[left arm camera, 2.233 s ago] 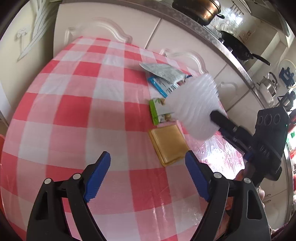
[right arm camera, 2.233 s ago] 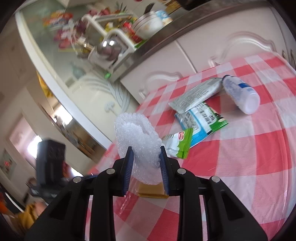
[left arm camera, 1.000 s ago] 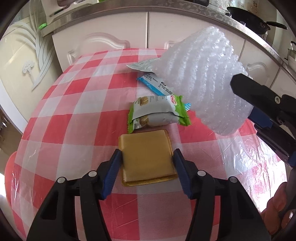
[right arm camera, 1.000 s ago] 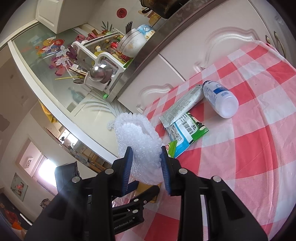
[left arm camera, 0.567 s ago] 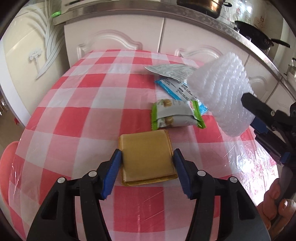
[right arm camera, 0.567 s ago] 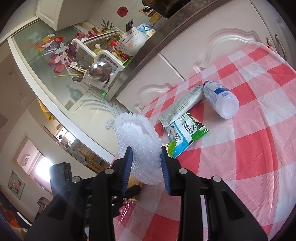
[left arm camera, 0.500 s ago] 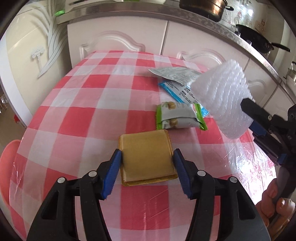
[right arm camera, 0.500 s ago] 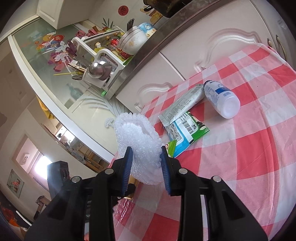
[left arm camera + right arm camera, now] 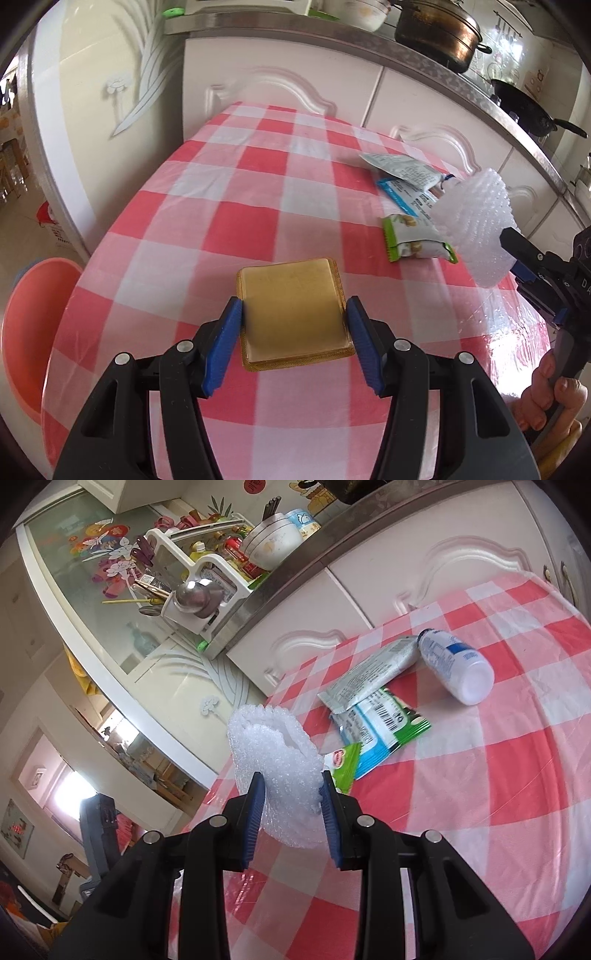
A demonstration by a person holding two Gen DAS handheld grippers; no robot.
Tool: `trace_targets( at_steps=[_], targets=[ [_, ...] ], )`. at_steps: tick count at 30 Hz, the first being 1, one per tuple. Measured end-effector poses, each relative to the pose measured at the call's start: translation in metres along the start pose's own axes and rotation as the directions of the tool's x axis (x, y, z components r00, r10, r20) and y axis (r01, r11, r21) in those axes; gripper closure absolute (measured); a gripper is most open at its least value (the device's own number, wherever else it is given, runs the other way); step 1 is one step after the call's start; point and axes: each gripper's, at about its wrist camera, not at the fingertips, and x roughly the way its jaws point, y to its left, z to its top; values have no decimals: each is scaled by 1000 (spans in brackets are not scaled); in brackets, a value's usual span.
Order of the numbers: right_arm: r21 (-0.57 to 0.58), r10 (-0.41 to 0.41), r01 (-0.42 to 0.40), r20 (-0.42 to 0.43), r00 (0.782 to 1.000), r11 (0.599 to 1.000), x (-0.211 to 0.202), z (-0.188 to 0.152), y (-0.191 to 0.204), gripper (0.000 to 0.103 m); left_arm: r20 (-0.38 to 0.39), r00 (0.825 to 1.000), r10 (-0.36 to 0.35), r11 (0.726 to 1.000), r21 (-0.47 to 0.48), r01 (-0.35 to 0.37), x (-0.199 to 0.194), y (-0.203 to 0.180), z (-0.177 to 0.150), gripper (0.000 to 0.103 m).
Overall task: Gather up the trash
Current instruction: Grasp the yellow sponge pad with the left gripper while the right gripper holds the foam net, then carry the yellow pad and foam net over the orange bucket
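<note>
Holding the gold packet (image 9: 293, 312) between the blue pads of my left gripper (image 9: 293, 332), I have it clamped by its two side edges – flat, square, its far end jutting out past the fingertips above the checked tablecloth (image 9: 229, 206). I take that packet as my landmark. Beyond it and to its right lies a green-edged snack wrapper (image 9: 413, 242), and further out in the same direction a blue-and-white wrapper (image 9: 404, 194) with a grey pouch (image 9: 400, 168) lying partly over it. To the packet's left, past the edge of the cloth and lower down, is a pink basin (image 9: 35, 317).

My right gripper (image 9: 291, 808) is closed on a wad of white bubble wrap (image 9: 280, 771) – its pads press into both sides, and the wad bulges up and out beyond them. From the left wrist view this wad (image 9: 476, 229) hangs to the right of the packet, above the cloth and close to the green-edged wrapper, with my right hand (image 9: 550, 398) on the handle at the frame's edge.

In the right wrist view the same three wrappers lie clustered beyond the wad, and a white bottle (image 9: 456, 666) with a blue label lies on its side just beside the grey pouch (image 9: 369, 674), its narrow end touching the pouch's far end. White cabinets (image 9: 280, 81) stand behind the table.
</note>
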Motion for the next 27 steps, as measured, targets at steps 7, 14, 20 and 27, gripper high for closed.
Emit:
trace_targets(
  at_steps=[7, 14, 20, 27],
  targets=[
    [-53, 26, -27, -25, 999, 998, 10, -8, 35, 71, 26, 1000, 11, 998, -57, -9, -13, 41, -2, 45],
    [-101, 55, -66, -109, 993, 993, 39, -25, 71, 70, 46, 998, 43, 992, -122, -37, -29, 85, -6, 45],
    [-106, 75, -93, -164, 984, 990, 59, -39, 97, 70, 63, 994, 89, 982, -175, -77, -45, 127, -14, 44],
    [-155, 89, -131, -254, 963, 979, 91, -58, 140, 70, 63, 985, 160, 959, -246, -140, -64, 180, -27, 44]
  ],
)
